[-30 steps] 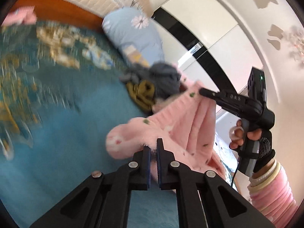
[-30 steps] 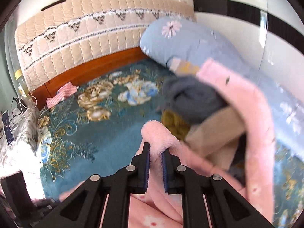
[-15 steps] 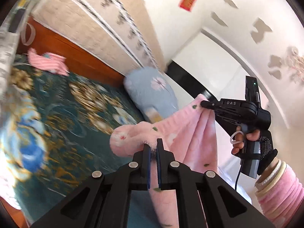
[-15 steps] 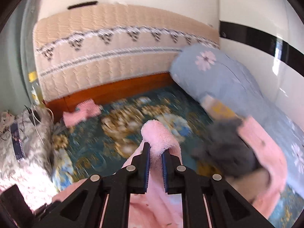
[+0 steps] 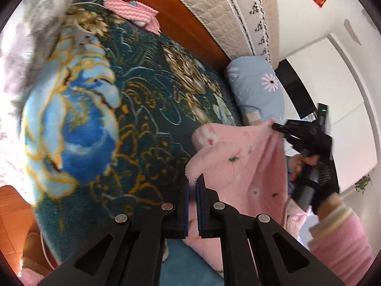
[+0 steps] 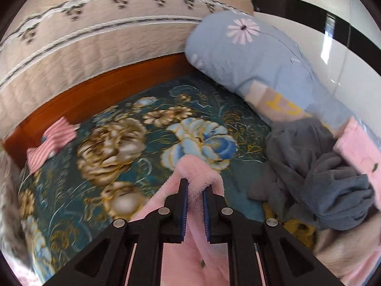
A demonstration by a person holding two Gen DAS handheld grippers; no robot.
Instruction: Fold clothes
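Here left gripper (image 5: 192,186) clamps edge of pink fleece garment (image 5: 240,166); right gripper (image 6: 195,190), gripped by gloved hand (image 5: 319,166), pinches another edge, garment stretched between, above floral blanket (image 6: 147,140).

Each camera sits just behind its own fingers. The left wrist view looks across the floral blanket (image 5: 147,109) toward the headboard (image 5: 223,16), apparently tilted. The right wrist view faces the headboard squarely. Both share the blue pillow (image 6: 250,64).
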